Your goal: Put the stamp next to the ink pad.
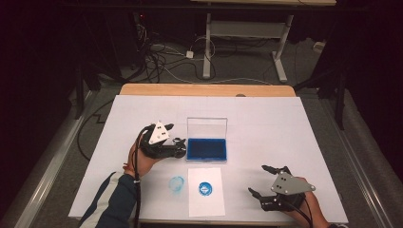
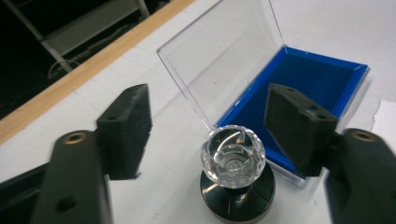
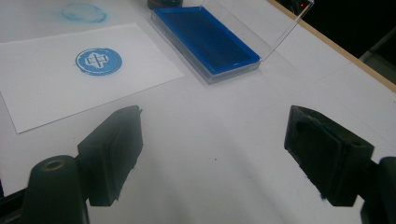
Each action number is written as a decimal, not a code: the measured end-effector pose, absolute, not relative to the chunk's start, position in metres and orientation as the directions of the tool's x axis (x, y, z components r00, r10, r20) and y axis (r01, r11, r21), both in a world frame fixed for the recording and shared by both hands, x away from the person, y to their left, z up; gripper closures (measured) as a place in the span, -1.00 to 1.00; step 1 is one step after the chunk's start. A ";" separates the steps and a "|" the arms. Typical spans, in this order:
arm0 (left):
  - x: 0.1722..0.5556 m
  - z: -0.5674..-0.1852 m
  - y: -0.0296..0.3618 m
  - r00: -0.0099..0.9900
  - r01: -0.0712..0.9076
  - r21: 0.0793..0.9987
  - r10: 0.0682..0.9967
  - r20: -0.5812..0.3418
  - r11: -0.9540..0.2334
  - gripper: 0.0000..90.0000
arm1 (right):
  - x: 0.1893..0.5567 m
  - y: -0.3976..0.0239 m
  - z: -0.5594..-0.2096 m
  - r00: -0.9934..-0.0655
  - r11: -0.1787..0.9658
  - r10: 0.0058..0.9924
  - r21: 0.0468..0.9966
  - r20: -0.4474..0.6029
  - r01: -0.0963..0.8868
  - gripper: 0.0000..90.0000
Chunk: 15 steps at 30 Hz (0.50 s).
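Both grippers' jaws gape, empty | left gripper (image 2: 208, 135) view: crystal-topped stamp (image 2: 233, 161) stands between

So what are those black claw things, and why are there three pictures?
A person sits at a white table holding a two-jaw grabber in each hand. One picture looks down from above. The other two come from little cameras riding on each grabber. On the table lies an open blue ink pad with its clear lid up, and a sheet of paper with a round blue stamp print. Beside the paper is a fainter blue smudge. The left gripper is open, with a stamp with a crystal knob standing between its jaws, not squeezed. The right gripper is open and holds nothing.
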<state>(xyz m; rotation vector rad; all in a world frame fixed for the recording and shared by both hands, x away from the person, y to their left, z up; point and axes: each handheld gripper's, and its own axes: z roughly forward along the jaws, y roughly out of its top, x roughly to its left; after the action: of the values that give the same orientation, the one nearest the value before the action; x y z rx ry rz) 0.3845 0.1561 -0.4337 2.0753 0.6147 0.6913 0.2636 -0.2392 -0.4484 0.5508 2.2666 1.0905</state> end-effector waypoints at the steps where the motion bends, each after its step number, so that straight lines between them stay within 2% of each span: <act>1: 0.384 -0.433 0.156 0.728 0.169 0.827 0.633 0.262 -0.536 -0.44 | 0.263 -0.239 -0.448 -0.759 0.584 0.575 0.803 -0.305 0.119 -0.57; 8: 0.379 -0.429 0.153 0.728 0.139 0.828 0.623 0.286 -0.543 -0.45 | 0.263 -0.238 -0.448 -0.753 0.586 0.577 0.803 -0.318 0.110 -0.57; 10: 0.377 -0.428 0.151 0.722 0.134 0.834 0.629 0.288 -0.536 -0.59 | 0.263 -0.238 -0.448 -0.752 0.584 0.578 0.804 -0.317 0.110 -0.57; 15: 0.371 -0.424 0.149 0.728 0.105 0.832 0.612 0.309 -0.545 -0.56 | 0.262 -0.238 -0.447 -0.749 0.582 0.578 0.807 -0.323 0.100 -0.57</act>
<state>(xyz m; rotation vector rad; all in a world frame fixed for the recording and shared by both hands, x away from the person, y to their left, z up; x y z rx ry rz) 0.3715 0.1491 -0.4244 2.0680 0.5417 0.7456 0.2621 -0.2384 -0.4473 0.5382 2.2407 1.0943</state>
